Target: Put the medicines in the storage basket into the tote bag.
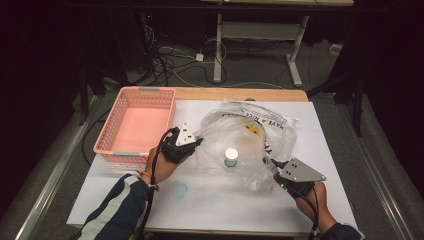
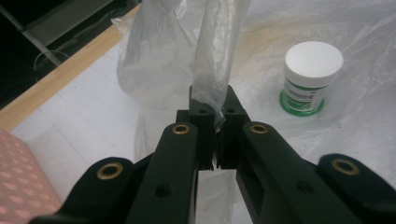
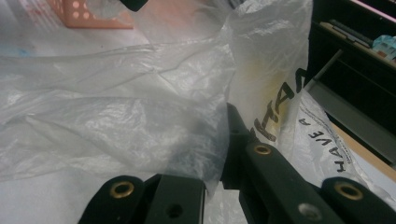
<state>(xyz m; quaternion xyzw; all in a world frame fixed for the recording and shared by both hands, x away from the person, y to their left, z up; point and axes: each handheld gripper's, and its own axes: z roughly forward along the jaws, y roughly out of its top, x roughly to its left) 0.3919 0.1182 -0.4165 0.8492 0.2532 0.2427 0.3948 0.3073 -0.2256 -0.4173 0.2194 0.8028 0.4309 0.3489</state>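
Left gripper (image 2: 212, 116) fingers pinch plastic bag (image 1: 245, 137); right gripper (image 1: 270, 164) apparently clamps bag edge.

A clear bag (image 1: 245, 140) with black lettering, a white-lidded green-banded jar (image 1: 230, 157), a pink basket (image 1: 122, 145).

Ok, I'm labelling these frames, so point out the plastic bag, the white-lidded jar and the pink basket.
plastic bag (image 1: 235, 131): high view, its crinkled upper side.
white-lidded jar (image 2: 313, 59): left gripper view, top of its lid.
pink basket (image 1: 112, 123): high view, its left wall.
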